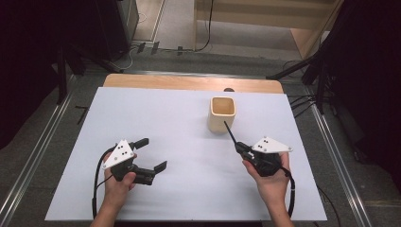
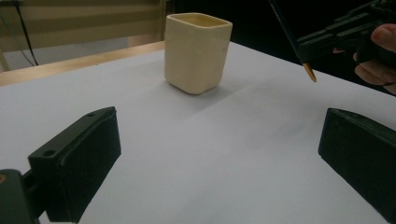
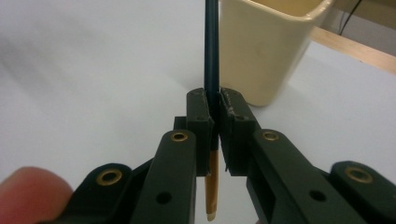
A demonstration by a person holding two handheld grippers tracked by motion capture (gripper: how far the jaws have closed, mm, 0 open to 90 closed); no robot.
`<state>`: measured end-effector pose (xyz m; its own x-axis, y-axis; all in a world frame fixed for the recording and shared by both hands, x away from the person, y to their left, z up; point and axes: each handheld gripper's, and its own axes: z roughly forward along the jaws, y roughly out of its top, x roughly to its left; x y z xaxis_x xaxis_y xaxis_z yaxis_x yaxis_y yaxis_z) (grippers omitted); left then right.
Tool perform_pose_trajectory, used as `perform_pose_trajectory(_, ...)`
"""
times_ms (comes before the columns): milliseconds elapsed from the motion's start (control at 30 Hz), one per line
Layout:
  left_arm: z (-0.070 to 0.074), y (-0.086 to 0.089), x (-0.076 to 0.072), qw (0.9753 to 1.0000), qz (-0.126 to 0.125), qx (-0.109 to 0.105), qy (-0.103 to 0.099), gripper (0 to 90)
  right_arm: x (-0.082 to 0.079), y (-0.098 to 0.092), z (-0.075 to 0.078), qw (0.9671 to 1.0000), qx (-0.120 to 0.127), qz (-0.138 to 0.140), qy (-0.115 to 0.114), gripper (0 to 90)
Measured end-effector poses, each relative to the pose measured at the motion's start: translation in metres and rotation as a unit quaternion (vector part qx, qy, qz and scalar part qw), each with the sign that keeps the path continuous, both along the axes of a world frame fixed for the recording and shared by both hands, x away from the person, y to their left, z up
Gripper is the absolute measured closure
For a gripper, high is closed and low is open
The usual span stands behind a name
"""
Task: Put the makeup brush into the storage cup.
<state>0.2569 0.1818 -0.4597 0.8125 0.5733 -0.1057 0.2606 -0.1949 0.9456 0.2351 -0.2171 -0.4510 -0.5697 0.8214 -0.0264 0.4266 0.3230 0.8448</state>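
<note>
Pencil (image 3: pixel 211 56) clamped in right hand-held gripper (image 3: pixel 215 116), beside cup (image 3: pixel 266 46)

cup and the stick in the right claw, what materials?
Cup: looks like glazed ceramic, possibly plastic; cream, thick rounded rim, soft sheen. Pencil clamped in the right claw: probably wood, dark glossy paint on the shaft, bare tan taper at the sharpened end.

My left gripper (image 1: pixel 150 155) is black, with two blocky rectangular jaws, a grey three-cornered plate dotted with small dark marks at lower left of the frame, and a looping black cable. My right gripper (image 1: pixel 239 146) matches it, its black linkage arms pinned with brass-coloured rivets. My forearms are bare, no sleeves.
</note>
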Motion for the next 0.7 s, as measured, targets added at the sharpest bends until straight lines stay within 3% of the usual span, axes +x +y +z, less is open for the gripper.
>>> perform_pose_trajectory(400, 0.0, -0.009, 0.0, 0.9998, -0.016, 0.004, 0.013, 6.0, -0.004, 0.027, -0.003, 0.9979, -0.026, 0.058, -0.008, 84.3)
perform_pose_trajectory(700, -0.003, -0.018, 0.0, 0.9983, -0.047, 0.006, 0.035, 13.3, -0.007, 0.047, -0.006, 0.9924, -0.042, 0.115, -0.011, 84.3)
